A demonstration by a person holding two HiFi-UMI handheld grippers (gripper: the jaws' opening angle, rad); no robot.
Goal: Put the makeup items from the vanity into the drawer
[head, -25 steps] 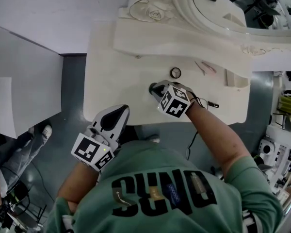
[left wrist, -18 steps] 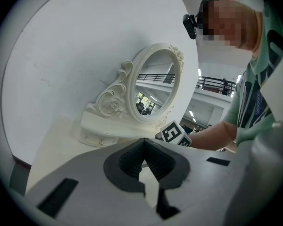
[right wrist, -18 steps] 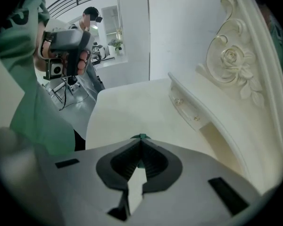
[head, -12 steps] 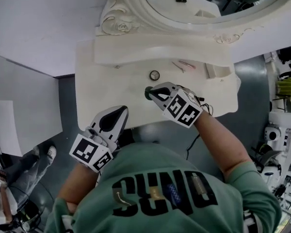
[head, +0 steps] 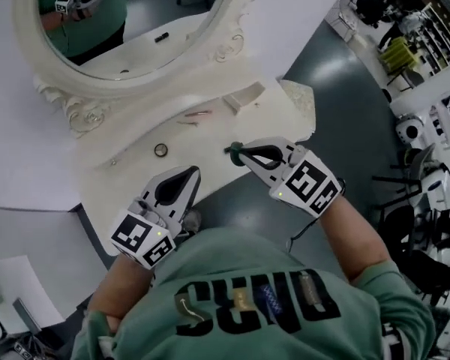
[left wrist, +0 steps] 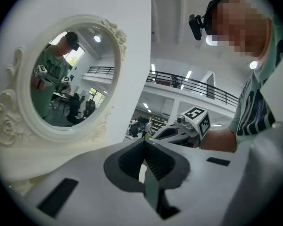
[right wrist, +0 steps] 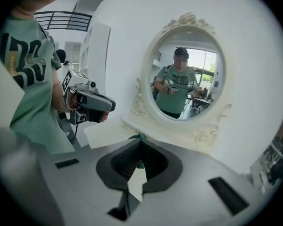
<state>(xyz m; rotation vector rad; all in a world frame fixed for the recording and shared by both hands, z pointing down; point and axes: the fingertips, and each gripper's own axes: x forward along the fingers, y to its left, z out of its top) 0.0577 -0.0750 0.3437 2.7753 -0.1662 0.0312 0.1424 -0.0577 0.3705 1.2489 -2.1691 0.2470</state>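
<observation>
Two clenched: right hand-held gripper (head: 238, 151) pinches green makeup item (head: 230, 150) at tips; left hand-held gripper (head: 189, 173) empty.

The tabletop (head: 210, 139) looks smooth, matt cream paint — above it the mirror frame (head: 81, 112) is rough, carved, its glass (head: 146, 10) glossy.

We count two grippers, the left gripper (head: 189, 171) and the right gripper (head: 241, 152), one mirror (head: 127, 21), one vanity (head: 131, 167), one round tin (head: 160, 149), one green item (head: 230, 149) and the pink sticks (head: 197, 114) (one or two, too small to tell).
</observation>
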